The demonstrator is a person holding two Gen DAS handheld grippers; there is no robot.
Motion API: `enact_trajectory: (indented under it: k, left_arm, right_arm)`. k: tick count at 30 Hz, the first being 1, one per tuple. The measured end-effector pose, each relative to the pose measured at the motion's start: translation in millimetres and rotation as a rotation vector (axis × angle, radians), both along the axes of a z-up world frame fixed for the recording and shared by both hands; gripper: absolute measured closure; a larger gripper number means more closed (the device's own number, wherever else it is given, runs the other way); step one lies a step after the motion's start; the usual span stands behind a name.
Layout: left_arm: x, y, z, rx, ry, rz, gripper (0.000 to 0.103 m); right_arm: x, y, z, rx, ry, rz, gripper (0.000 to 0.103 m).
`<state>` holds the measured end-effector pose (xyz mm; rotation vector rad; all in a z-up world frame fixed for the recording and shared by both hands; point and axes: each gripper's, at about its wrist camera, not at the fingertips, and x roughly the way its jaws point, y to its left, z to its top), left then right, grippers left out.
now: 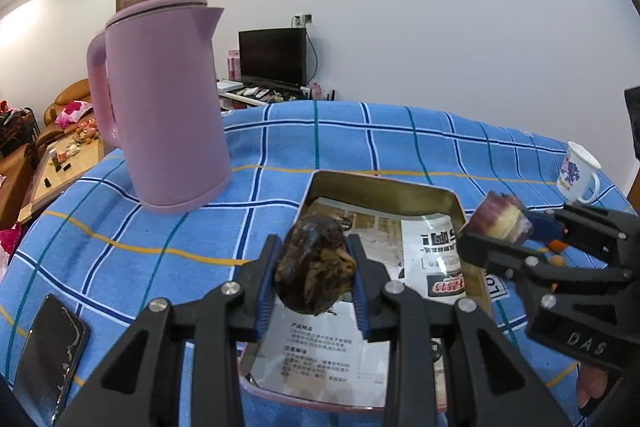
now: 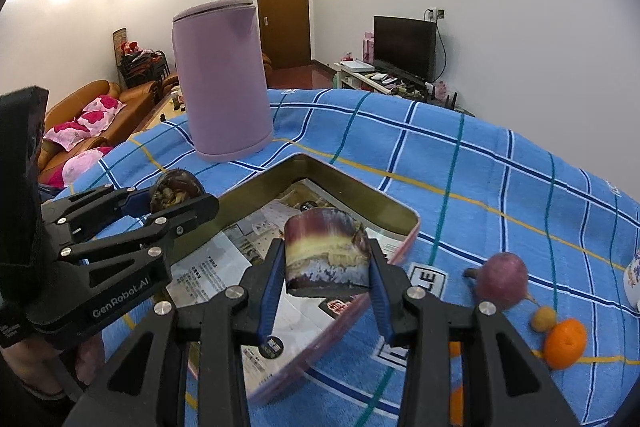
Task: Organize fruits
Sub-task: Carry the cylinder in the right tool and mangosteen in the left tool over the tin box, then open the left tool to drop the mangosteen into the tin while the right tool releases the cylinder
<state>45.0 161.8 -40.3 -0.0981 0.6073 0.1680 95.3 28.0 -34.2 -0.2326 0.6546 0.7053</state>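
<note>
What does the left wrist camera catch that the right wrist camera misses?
Only the left wrist view shows the phone and the whole white mug. Only the right wrist view shows the purple round fruit, the orange and the door. Both show the pink kettle, the tin tray, and each hand-held gripper clamping a fruit.

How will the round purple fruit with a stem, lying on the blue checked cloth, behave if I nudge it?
The round purple fruit will probably roll: it looks near-spherical and rests free on the blue checked cloth. It may bump the small tan fruit and the orange close beside it. Its skin looks smooth, so the pads might slip.
</note>
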Motion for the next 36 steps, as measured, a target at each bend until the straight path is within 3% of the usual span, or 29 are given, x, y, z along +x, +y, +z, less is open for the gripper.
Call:
enact_trajectory:
  k: [36]
  left_arm:
    - [24, -6, -21, 0.044, 0.075, -0.022, 0.069]
  right_arm:
    - [15, 16, -30, -0.032, 0.061, 0.017, 0.062]
